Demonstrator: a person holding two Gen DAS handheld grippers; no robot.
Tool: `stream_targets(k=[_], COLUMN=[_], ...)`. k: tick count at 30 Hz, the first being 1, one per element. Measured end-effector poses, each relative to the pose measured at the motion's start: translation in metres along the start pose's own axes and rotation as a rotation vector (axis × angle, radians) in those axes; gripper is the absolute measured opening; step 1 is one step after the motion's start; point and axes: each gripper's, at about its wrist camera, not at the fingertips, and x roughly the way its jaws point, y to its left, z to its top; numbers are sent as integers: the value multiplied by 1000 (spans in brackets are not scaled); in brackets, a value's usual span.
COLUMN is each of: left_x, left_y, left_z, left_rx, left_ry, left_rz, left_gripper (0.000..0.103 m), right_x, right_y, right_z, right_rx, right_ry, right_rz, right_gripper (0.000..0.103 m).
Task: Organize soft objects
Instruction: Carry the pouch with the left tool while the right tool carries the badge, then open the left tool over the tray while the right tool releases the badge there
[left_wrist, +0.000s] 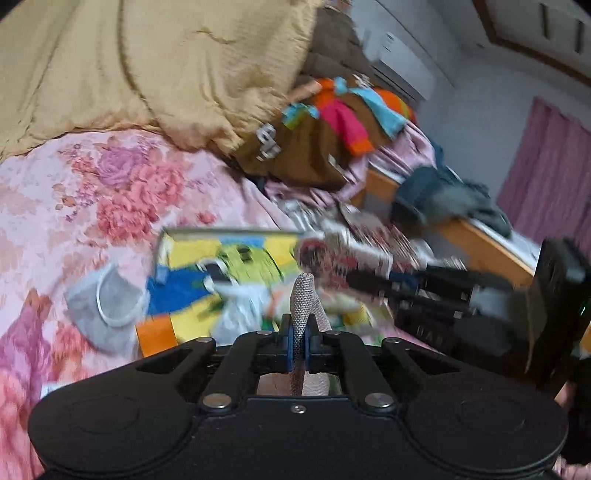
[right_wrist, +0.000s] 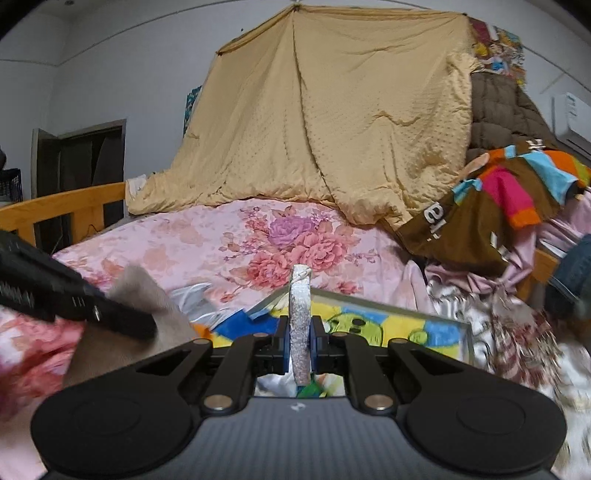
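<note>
While both grippers clamp cloth | tan quilt (right_wrist: 332, 122) behind | cartoon blanket (right_wrist: 388, 326) below

We hold a hand-held gripper in each hand. Our left hand-held gripper (left_wrist: 300, 332) points forward, its two blue-padded fingers (left_wrist: 286, 341) drawn close together and pinching a thin grey strip of fabric that stands upright between them. Our right hand-held gripper (right_wrist: 300, 341) is posed the same way, its fingers (right_wrist: 283, 347) closed on a pale strip of fabric. In the left wrist view, the right tool reaches in from the right edge, blurred. In the right wrist view, the left tool enters from the left edge, angled downward, also blurred.
</note>
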Motion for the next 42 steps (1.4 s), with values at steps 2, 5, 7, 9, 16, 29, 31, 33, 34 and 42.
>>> stream_targets(k=[2,5,7,9,16,29,31,33,34,42], left_x=[19,56,77,100,146,161,162,160,159,132], left_y=[8,18,23,26,44,91,89,88,88,90], left_z=[14,31,36,38,20,6,4,0,-1,-5], left_rx=[4,17,22,33,37,-92,-71,-57,-54,-66], left_ry=[-18,-44,-56,-61,-50,-9,12,13,9,-31], left_rz=[26,62,73,84,124,193,203,229,242,281], left_gripper=[5,5,5,5,5,24,35,56,59,78], right_x=[26,57,74,87,113,136,136,135,135,118], right_y=[-13,-30,-39,-48,-62,-32,-27,-24,-23,-17], right_z=[3,0,-5,-10,-21,-20,-19,-19,-18,-15], right_rx=[5,13,-12,-23,12,-14,-26,-28,-23,-8], right_ry=[17,49,73,101,151,194,204,208,212,195], right_rz=[8,-1,-29,-53,-57,-13,-8,-7,-4,-3], right_gripper=[11,11,11,11,11,24,28,38,41,64])
